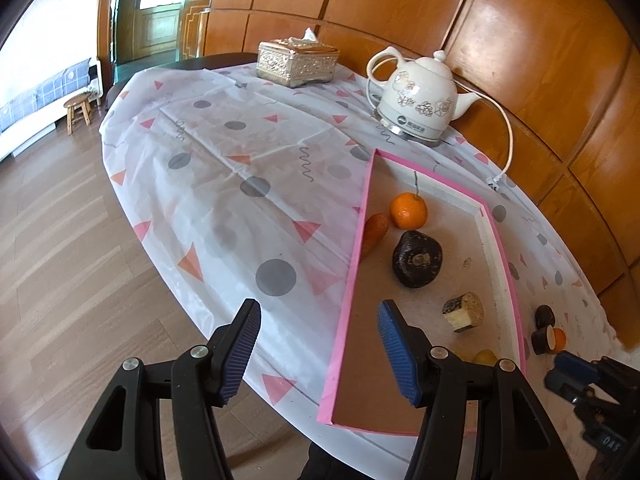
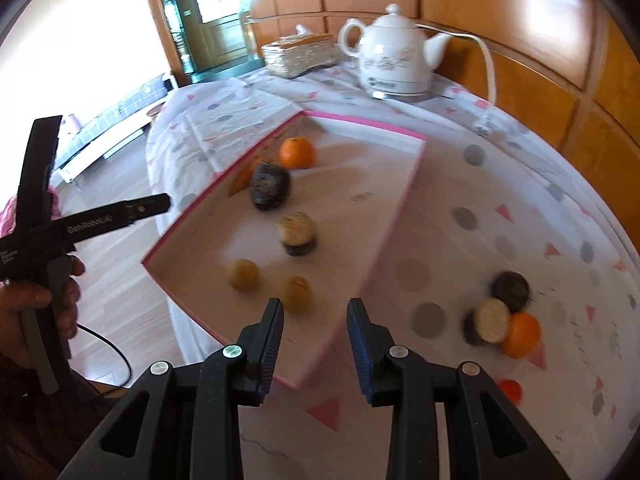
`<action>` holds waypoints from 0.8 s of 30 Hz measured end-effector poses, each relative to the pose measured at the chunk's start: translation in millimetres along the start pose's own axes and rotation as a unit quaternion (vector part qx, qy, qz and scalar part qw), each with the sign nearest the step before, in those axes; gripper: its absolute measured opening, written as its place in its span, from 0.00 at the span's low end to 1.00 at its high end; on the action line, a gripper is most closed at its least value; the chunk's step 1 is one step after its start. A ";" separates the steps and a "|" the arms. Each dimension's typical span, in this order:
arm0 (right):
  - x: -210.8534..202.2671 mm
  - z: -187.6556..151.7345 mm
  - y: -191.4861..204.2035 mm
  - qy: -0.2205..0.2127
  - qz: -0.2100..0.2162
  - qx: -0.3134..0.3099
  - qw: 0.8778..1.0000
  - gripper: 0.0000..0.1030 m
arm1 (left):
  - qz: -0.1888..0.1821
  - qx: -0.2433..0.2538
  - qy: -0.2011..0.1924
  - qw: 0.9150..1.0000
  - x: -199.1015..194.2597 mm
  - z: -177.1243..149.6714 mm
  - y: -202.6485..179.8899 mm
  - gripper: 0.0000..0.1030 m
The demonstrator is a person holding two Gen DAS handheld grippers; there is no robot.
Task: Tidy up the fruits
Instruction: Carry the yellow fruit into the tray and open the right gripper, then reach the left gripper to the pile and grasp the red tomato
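Note:
A pink-rimmed tray (image 1: 352,280) lies on the table. It holds an orange (image 1: 409,211), a carrot-like piece (image 1: 374,230), a dark fruit (image 1: 417,258), a cut dark-skinned chunk (image 1: 464,312) and two yellowish fruits (image 2: 243,275) (image 2: 297,292). My left gripper (image 1: 316,320) hovers open over the tray's near left rim, holding nothing. My right gripper (image 2: 316,312) stands slightly open and holds nothing above the tray's near corner, just short of the nearer yellowish fruit. Right of the tray lie a dark round piece (image 2: 511,289), a cut chunk (image 2: 490,320) and a second orange (image 2: 520,334).
A white kettle (image 1: 416,100) with its cord and plug (image 1: 494,182) and a silver tissue box (image 1: 298,62) stand at the far side. A small red thing (image 2: 510,390) lies near the right edge. A hand (image 2: 36,304) grips the left tool. Wood panelling backs the table.

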State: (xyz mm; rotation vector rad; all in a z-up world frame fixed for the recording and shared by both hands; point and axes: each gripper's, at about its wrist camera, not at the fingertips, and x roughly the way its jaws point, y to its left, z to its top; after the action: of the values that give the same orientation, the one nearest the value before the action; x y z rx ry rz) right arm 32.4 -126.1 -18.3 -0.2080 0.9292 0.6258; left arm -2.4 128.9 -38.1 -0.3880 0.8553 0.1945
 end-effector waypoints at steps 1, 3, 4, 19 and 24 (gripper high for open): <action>-4.1 -3.8 -6.6 -0.001 -0.006 0.005 1.000 0.32 | 0.000 0.003 0.000 1.000 -0.4 0.2 -1.3 0.59; -10.5 -10.0 -18.4 -0.002 -0.016 0.016 1.000 0.32 | -0.001 0.007 0.000 1.000 -1.0 -0.1 -4.2 0.60; -14.9 -14.1 -26.5 -0.003 -0.022 0.023 0.999 0.32 | -0.001 0.009 0.001 1.000 -1.0 -0.2 -5.3 0.60; -64.8 -57.5 -123.9 -0.004 -0.120 0.101 0.988 0.32 | -0.005 0.043 -0.005 0.999 -7.7 -1.6 -26.6 0.59; -81.0 -71.3 -152.5 0.000 -0.154 0.120 0.981 0.32 | -0.008 0.053 -0.004 0.999 -8.8 -2.2 -34.1 0.59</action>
State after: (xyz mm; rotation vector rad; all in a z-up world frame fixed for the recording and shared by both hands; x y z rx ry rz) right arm 37.6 -312.7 -10.4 -0.1321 0.9412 0.2243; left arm 1.3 96.7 -24.0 -0.2936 0.8506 0.1354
